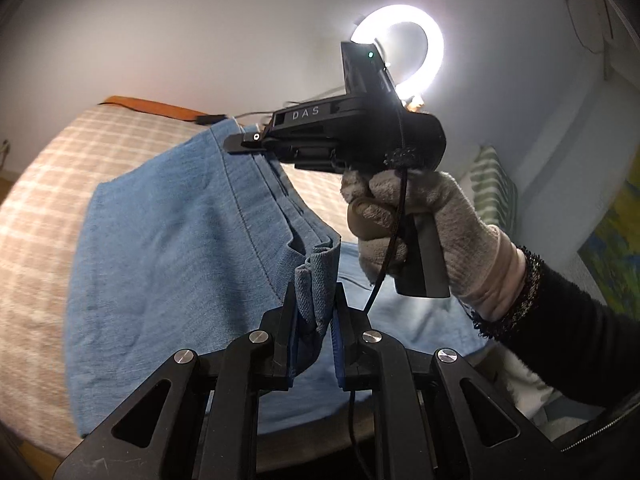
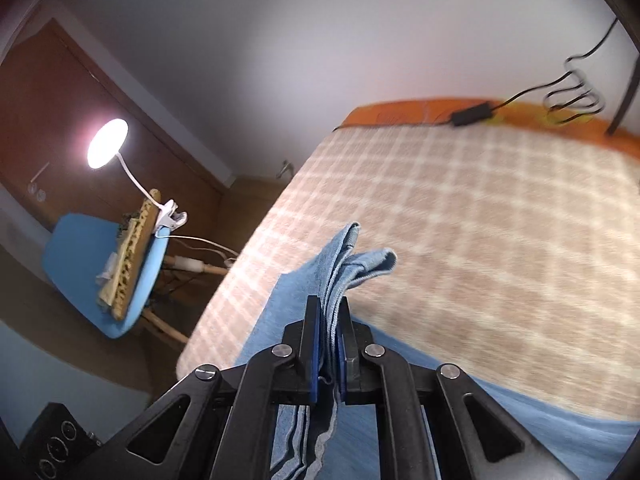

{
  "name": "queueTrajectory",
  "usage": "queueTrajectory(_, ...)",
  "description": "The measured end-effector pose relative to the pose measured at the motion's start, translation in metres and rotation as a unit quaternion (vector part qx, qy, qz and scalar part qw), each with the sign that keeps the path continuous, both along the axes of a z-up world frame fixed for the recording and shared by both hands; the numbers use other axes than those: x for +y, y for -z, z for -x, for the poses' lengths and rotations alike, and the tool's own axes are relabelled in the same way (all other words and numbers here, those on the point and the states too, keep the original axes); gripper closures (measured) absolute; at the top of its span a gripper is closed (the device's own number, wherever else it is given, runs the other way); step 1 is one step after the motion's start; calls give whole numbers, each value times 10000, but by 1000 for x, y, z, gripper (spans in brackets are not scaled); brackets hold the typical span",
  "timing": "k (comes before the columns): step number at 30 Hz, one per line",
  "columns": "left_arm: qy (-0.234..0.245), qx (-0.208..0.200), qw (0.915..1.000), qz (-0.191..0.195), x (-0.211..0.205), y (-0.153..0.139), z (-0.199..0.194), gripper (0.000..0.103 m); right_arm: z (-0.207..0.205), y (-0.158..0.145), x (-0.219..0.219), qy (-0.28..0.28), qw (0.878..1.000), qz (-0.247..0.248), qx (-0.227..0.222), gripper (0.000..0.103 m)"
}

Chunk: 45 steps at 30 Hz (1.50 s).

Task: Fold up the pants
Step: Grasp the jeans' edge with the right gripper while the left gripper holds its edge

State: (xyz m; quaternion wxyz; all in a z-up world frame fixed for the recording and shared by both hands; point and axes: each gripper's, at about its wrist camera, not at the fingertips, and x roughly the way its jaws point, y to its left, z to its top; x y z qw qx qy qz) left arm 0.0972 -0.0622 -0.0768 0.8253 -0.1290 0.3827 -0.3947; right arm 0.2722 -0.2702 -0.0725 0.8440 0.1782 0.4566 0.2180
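Left gripper (image 1: 314,300) and right gripper (image 2: 330,320) each pinch a bunched pants (image 1: 180,240) edge. Lift level, keep the edge taut. Blur hides the drape, probably over the bed (image 2: 480,220).

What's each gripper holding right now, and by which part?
Both are shut on the blue pants: the left gripper pinches a bunched edge, the right gripper a gathered edge further along. Which part exactly cannot be told.

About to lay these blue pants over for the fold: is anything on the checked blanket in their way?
Nothing visible. Both the left gripper and right gripper are shut on the blue denim pants. The beige checked blanket ahead is bare; the black adapter lies at its far edge.
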Motion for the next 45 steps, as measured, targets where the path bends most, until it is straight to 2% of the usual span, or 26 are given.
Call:
queueTrajectory(13, 850, 23, 9964, -34, -83, 4, 22, 91, 64, -20, -88, 673, 9972, 224, -218, 99)
queueTrajectory(25, 1503, 2, 9886, -59, -147, -2, 35, 91, 111, -25, -160, 1148, 9924, 329, -284, 99)
queueTrajectory(34, 2037, -27, 9790, -16, -190, -11, 57, 91, 140, -34, -208, 1484, 9872, 461, -362, 99)
queueTrajectory(45, 2723, -121, 9621, 26, -250, -23, 84, 91, 183, -44, -273, 1868, 9794, 682, -343, 99)
